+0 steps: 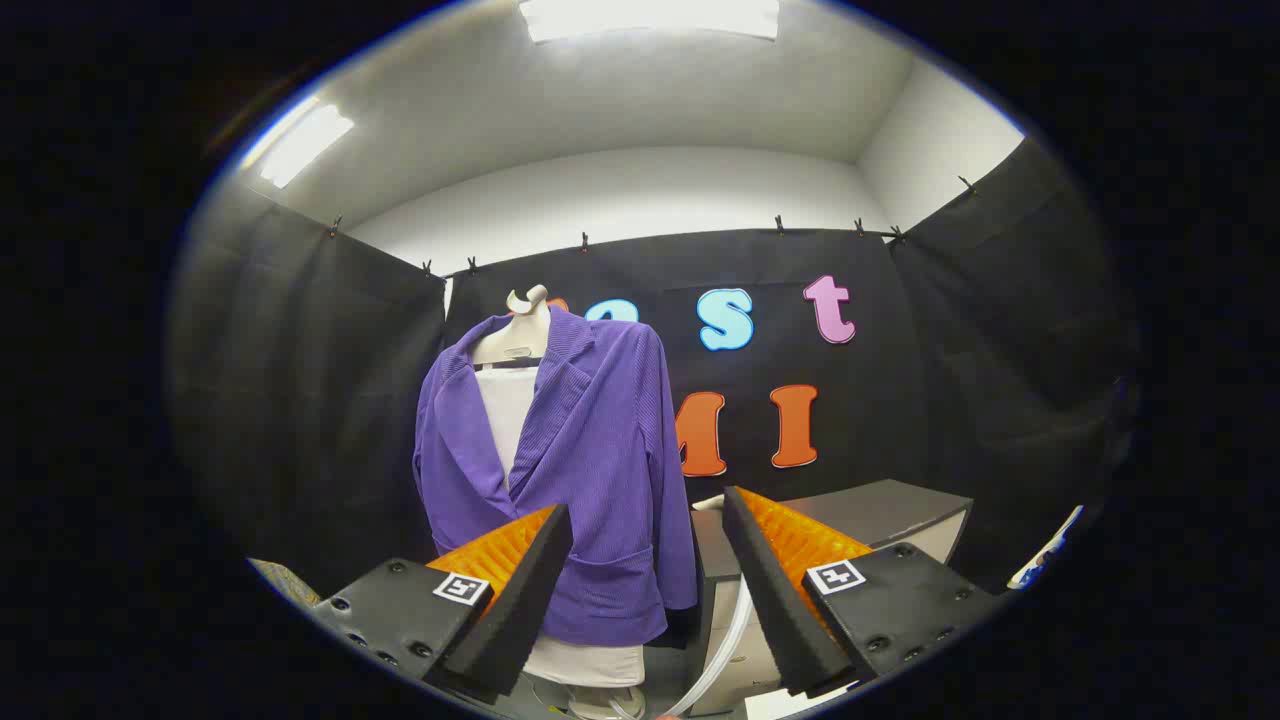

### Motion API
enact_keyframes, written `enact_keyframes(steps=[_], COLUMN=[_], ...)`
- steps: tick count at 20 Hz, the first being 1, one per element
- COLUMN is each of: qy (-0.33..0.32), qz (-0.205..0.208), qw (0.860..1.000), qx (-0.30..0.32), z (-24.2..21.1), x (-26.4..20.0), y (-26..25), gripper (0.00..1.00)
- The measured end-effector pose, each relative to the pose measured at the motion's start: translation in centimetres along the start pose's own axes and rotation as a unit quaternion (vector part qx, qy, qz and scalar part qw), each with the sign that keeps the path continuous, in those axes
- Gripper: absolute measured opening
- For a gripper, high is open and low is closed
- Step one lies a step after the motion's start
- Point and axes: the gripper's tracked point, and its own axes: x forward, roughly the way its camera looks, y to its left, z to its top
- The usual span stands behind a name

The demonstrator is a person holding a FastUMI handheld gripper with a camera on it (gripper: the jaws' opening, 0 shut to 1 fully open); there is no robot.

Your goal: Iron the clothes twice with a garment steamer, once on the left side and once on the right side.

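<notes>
A purple jacket [570,470] hangs on a mannequin [515,335] just beyond the hand-held gripper [647,520], whose fingers stand wide apart, holding nothing.

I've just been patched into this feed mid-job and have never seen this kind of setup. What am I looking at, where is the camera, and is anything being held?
The camera rides on a hand-held gripper that a person carries; there is no robot arm. It looks forward along the two fingers, which rise from the bottom of the picture. They stand apart with nothing pressed between them, so nothing is held. Beyond the fingers stands a mannequin wearing a purple jacket over a white top. This is the garment to be steamed. Just behind the right finger is a grey box-like unit with a pale hose running down beside it, possibly the steamer, though I cannot tell for sure. Black cloth forms the booth's walls.
</notes>
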Motion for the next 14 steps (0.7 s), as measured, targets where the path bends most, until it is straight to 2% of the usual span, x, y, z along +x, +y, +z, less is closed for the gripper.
enact_keyframes(steps=[14], qy=[0.004], qz=[0.001], qw=[1.000], qx=[0.005], z=[0.00], x=[0.11], y=[0.13], gripper=[1.00])
